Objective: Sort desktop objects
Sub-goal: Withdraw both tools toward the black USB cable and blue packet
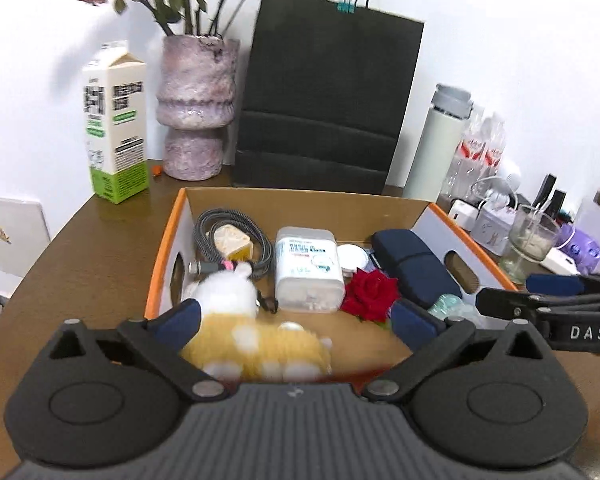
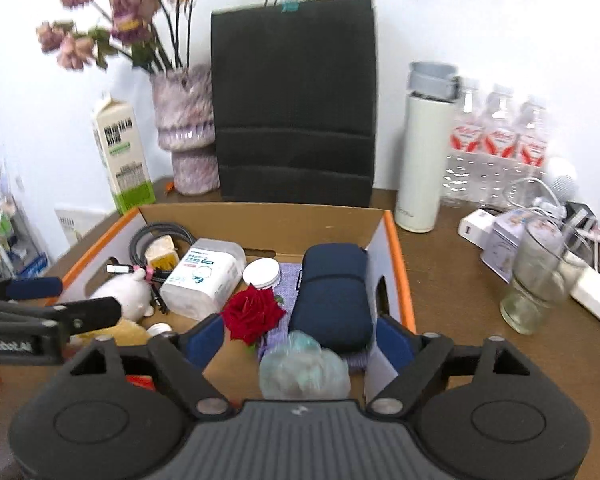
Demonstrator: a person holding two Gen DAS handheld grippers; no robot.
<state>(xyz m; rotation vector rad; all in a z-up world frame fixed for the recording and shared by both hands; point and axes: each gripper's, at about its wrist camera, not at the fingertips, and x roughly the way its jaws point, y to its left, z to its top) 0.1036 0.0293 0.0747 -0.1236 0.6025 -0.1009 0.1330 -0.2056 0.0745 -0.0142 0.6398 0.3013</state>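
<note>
Both tongs, left tongs [image 1: 296,316] and right tongs [image 2: 300,338], gape wide, empty, over the cardboard box [image 1: 300,200].

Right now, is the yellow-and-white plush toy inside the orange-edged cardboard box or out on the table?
Inside. The yellow-and-white plush toy lies on the floor of the orange-edged cardboard box, within its walls, left of the red rose.

Handheld grippers, build notes.
Left gripper [image 1: 296,316] and right gripper [image 2: 300,336]: matte black bodies, ribbed grey centre plate with a small pale logo, round recessed discs either side, silver pivot screws, navy pads on fingers [image 1: 180,314]. White lettering "DAS" along the right gripper's side arm; lettering on the left one's arm is cut off, possibly "RobotLAB".
</note>
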